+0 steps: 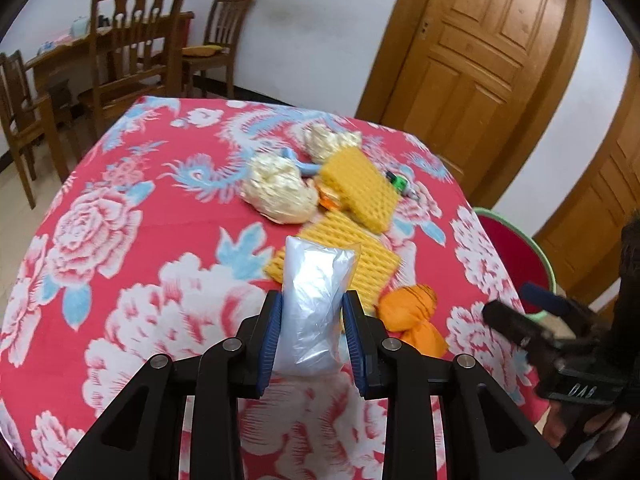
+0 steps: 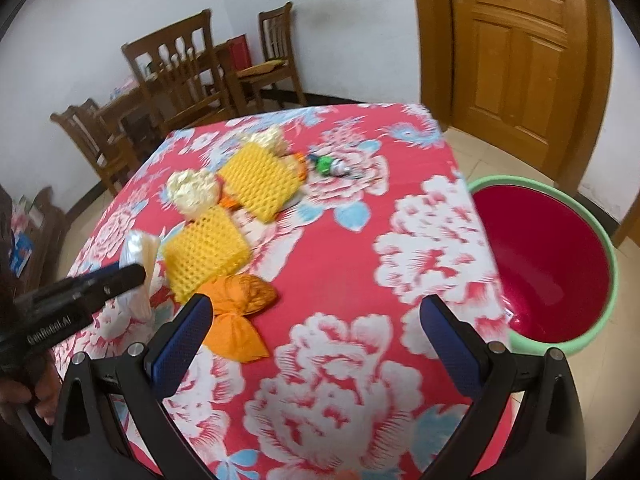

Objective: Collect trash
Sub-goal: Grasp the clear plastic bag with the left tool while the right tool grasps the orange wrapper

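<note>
My left gripper (image 1: 313, 300) is shut on a clear plastic bag (image 1: 314, 304) and holds it above the red flowered tablecloth (image 1: 140, 240). The bag also shows in the right wrist view (image 2: 138, 248), beside the left gripper's black finger (image 2: 100, 284). My right gripper (image 2: 316, 312) is open and empty over the table; it shows at the right edge of the left wrist view (image 1: 532, 312). An orange knotted bag (image 2: 240, 312) lies just left of it. Two yellow foam nets (image 2: 206, 250) (image 2: 260, 182), two cream crumpled wads (image 2: 194, 190) (image 1: 328, 142) and a green wrapper (image 2: 330, 164) lie farther back.
A red basin with a green rim (image 2: 552, 264) stands on the floor off the table's right edge. Wooden chairs and a table (image 2: 176, 76) stand behind by the wall. Wooden doors (image 2: 516, 52) are at the right.
</note>
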Demonstrator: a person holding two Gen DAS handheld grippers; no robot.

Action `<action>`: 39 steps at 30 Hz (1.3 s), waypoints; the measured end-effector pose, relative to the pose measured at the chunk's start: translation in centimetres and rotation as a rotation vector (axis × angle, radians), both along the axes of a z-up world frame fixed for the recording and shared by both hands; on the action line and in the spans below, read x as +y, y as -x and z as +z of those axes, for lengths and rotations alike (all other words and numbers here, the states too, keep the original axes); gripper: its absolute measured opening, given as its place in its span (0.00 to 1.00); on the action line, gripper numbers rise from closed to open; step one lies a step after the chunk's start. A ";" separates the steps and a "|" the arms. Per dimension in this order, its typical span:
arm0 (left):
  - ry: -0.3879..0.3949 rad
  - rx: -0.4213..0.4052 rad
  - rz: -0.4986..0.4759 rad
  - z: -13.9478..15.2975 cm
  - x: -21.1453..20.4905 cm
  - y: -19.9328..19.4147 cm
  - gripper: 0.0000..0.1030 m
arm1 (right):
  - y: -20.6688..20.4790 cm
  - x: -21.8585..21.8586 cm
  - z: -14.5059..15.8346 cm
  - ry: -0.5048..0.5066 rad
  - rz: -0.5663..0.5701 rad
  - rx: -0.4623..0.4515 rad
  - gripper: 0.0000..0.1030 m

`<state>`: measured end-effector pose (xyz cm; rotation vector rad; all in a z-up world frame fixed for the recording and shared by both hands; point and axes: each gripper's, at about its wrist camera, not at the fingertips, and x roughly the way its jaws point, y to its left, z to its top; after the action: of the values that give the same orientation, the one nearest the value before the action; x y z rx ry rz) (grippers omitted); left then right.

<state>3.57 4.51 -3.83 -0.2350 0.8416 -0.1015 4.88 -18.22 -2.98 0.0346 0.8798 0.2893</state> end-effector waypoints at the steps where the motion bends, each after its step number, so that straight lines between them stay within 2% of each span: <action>1: 0.002 -0.001 0.009 0.0 0.4 0.0 0.30 | -0.1 0.6 -0.2 0.005 0.013 0.005 0.99; 5: 0.009 0.005 0.040 -0.2 1.5 -0.1 0.30 | -0.5 2.5 -1.0 0.026 0.057 0.025 0.99; 8: 0.015 0.014 0.061 -0.5 2.3 -0.2 0.30 | -0.9 3.7 -1.7 0.039 0.085 0.046 0.91; 14: 0.021 0.027 0.079 -1.1 3.0 -0.3 0.30 | -1.6 5.4 -2.9 0.063 0.124 0.073 0.86; 16: 0.022 0.029 0.080 -1.2 3.1 -0.3 0.30 | -1.7 5.8 -3.1 0.066 0.143 0.079 0.78; 18: 0.022 0.029 0.080 -1.2 3.0 -0.3 0.30 | -1.9 6.2 -3.3 0.062 0.161 0.090 0.61; 21: 0.021 0.032 0.076 -1.3 3.0 -0.4 0.30 | -1.8 6.5 -3.5 0.052 0.185 0.094 0.47; 25: 0.017 0.032 0.067 -1.3 2.6 -0.4 0.30 | -1.5 6.6 -3.2 0.042 0.204 0.085 0.36; 26: 0.016 0.031 0.064 -1.2 2.5 -0.5 0.30 | -1.3 6.6 -3.1 0.039 0.208 0.081 0.20; 27: 0.015 0.030 0.062 -1.1 2.4 -0.5 0.30 | -1.3 6.5 -3.0 0.040 0.205 0.079 0.14; 34: 0.008 0.021 0.030 -0.4 1.1 -1.0 0.30 | -0.9 4.9 -1.9 0.001 0.189 0.053 0.14; 39: 0.003 0.007 -0.007 0.6 -0.4 -1.8 0.30 | -1.0 2.4 -0.2 -0.027 0.132 0.014 0.14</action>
<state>5.34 4.14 -3.21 -0.2355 0.8494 -0.1090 5.84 -15.84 -3.15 0.0037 0.8939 0.4243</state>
